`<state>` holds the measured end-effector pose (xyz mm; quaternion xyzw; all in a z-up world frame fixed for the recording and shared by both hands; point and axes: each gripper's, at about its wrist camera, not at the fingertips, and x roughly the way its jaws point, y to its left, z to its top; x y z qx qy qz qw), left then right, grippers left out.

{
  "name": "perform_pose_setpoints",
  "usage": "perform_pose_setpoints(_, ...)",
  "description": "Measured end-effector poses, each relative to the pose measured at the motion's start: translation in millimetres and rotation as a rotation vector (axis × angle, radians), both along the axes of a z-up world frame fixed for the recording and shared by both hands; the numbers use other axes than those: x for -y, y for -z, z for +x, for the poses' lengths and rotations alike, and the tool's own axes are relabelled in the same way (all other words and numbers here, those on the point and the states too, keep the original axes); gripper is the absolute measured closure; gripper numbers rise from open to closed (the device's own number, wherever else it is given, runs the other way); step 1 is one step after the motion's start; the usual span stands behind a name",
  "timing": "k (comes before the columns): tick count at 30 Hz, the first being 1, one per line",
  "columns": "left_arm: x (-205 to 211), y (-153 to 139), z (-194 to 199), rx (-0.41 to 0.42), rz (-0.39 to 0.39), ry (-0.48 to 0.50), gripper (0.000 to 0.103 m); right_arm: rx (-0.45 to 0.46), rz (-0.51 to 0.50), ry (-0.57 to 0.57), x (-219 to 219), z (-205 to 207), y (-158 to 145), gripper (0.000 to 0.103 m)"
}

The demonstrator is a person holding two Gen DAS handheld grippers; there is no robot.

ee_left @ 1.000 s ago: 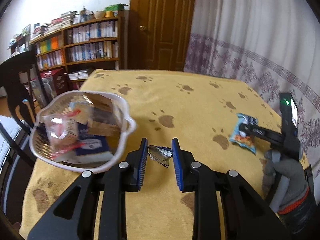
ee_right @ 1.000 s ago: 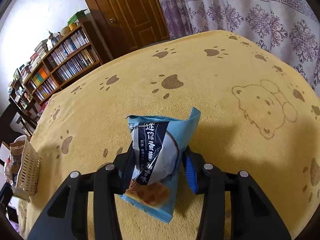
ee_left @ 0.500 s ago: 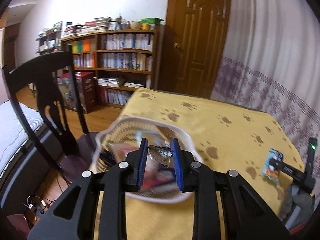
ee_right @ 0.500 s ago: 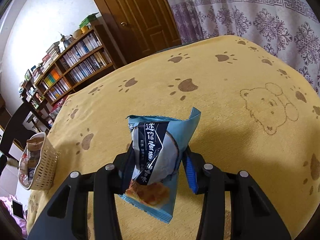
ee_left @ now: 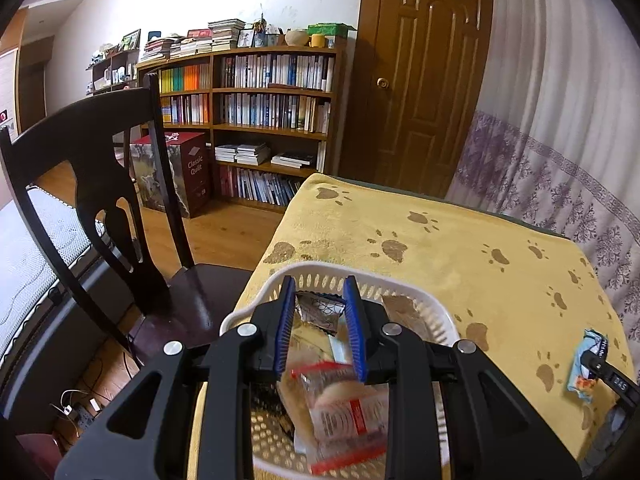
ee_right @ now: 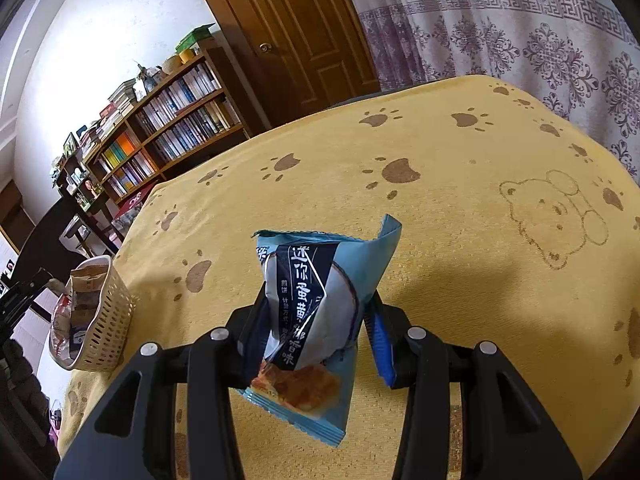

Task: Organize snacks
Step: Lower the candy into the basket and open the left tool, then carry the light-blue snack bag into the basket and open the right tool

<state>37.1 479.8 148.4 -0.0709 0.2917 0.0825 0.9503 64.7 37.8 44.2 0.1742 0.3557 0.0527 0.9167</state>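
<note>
My left gripper (ee_left: 320, 320) is shut on a small silver and dark foil packet (ee_left: 318, 312) and hangs right over the white slotted basket (ee_left: 404, 292). Several snacks lie in that basket, among them a clear wrapper with red print (ee_left: 344, 404). My right gripper (ee_right: 316, 320) is shut on a light blue snack packet (ee_right: 320, 300) with Chinese print, held above the yellow cloth. From the right wrist view the basket (ee_right: 104, 320) stands far to the left, near the table's edge. In the left wrist view the blue packet (ee_left: 586, 364) shows at the far right.
A yellow cloth with brown paw prints (ee_right: 440, 220) covers the table. A dark wooden chair (ee_left: 100, 168) stands just beyond the table's left edge, beside the basket. Behind are a bookshelf (ee_left: 256, 112), a brown door (ee_left: 420, 80) and a patterned curtain (ee_left: 560, 140).
My left gripper has carried the foil packet leftward from above the bare cloth to over the basket. The right gripper keeps the blue packet and has swung a little toward the basket.
</note>
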Motion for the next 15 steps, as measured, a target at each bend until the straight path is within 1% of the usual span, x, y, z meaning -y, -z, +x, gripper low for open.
perform_pose_setpoints(1, -2, 1, 3, 0.0, 0.0, -0.009, 0.077, 0.001, 0.0, -0.003, -1, 0, 0, 0.059)
perform_pose_setpoints(3, -6, 4, 5, -0.002, -0.015, -0.014, 0.069, 0.002, 0.0, -0.01, -4, 1, -1, 0.059)
perform_pose_setpoints(4, -8, 5, 5, 0.001, -0.025, -0.018, 0.054, 0.002, 0.0, -0.013, -4, 2, -1, 0.059)
perform_pose_setpoints(5, -11, 5, 2, 0.011, -0.035, -0.028, 0.042, 0.003, -0.001, -0.018, -6, 2, -1, 0.059)
perform_pose_setpoints(6, -14, 5, 0, 0.022, -0.041, -0.036, 0.04, 0.003, -0.002, -0.022, -7, 3, -1, 0.059)
perform_pose_setpoints(10, -24, 2, -14, 0.048, -0.076, -0.061, 0.04, 0.01, -0.004, -0.042, -14, 5, -4, 0.059)
perform_pose_setpoints(15, -42, -1, -46, 0.082, -0.104, -0.153, 0.039, 0.033, -0.002, -0.082, -29, 6, -13, 0.059)
